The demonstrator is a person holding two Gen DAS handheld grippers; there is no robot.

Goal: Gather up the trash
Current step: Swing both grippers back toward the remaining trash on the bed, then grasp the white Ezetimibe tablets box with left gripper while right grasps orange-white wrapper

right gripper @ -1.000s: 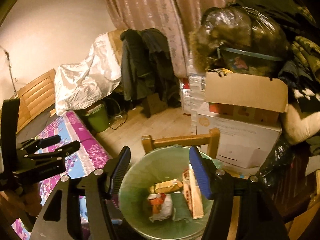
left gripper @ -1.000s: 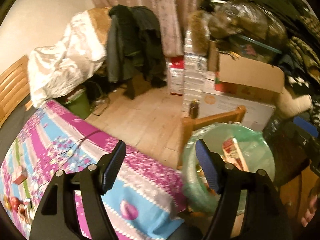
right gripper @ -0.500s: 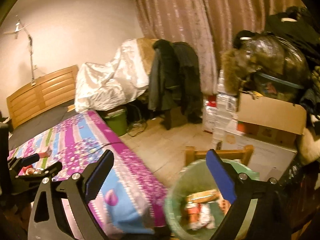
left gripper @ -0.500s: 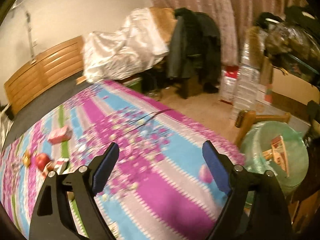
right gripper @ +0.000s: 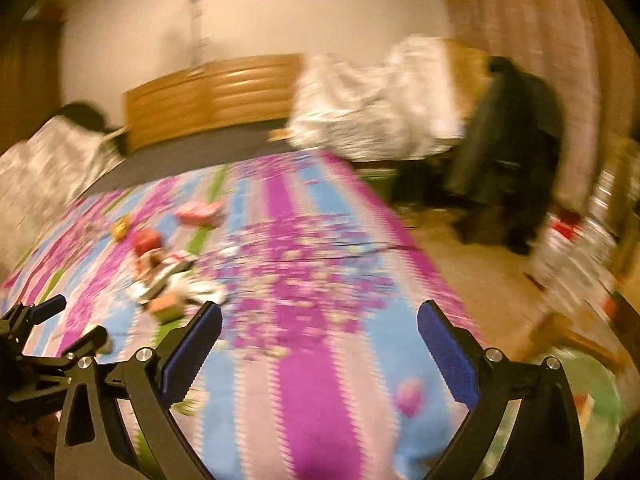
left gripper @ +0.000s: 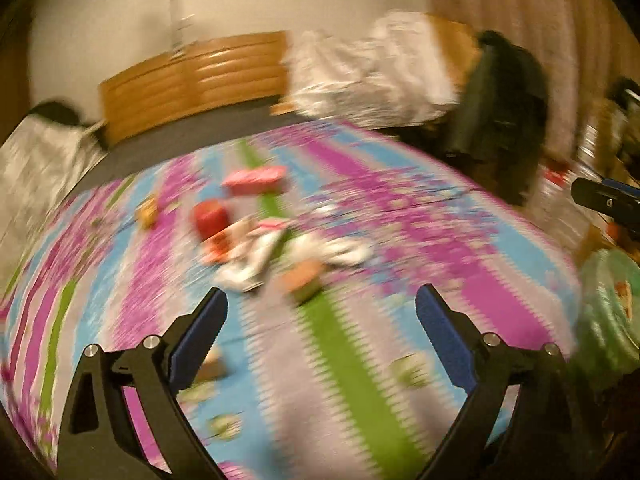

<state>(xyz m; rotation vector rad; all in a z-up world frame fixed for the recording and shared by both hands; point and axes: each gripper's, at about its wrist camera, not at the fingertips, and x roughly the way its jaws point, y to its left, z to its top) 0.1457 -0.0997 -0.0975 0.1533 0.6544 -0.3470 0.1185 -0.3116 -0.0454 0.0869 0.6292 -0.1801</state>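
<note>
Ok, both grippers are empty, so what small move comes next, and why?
Probably ease the open left gripper forward to the trash pile on the bedspread; that pile lies just ahead of it, nearer than to the open right gripper.

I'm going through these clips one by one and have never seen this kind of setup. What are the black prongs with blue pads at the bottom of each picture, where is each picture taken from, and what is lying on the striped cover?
Each picture comes from a fisheye camera fixed on a hand-held two-finger gripper; a person carries one in each hand, and there is no robot arm. The prongs are the gripper's own fingers with blue pads. One view looks along the left gripper, the other along the right gripper. Both are wide open and hold nothing.

Both face a bed with a striped floral cover. On it lies a small scatter of trash: a pink box, something round and red, and white wrappers. Motion blur hides finer detail. The green-lined bin stands off the bed's right edge, with some items already in it.
</note>
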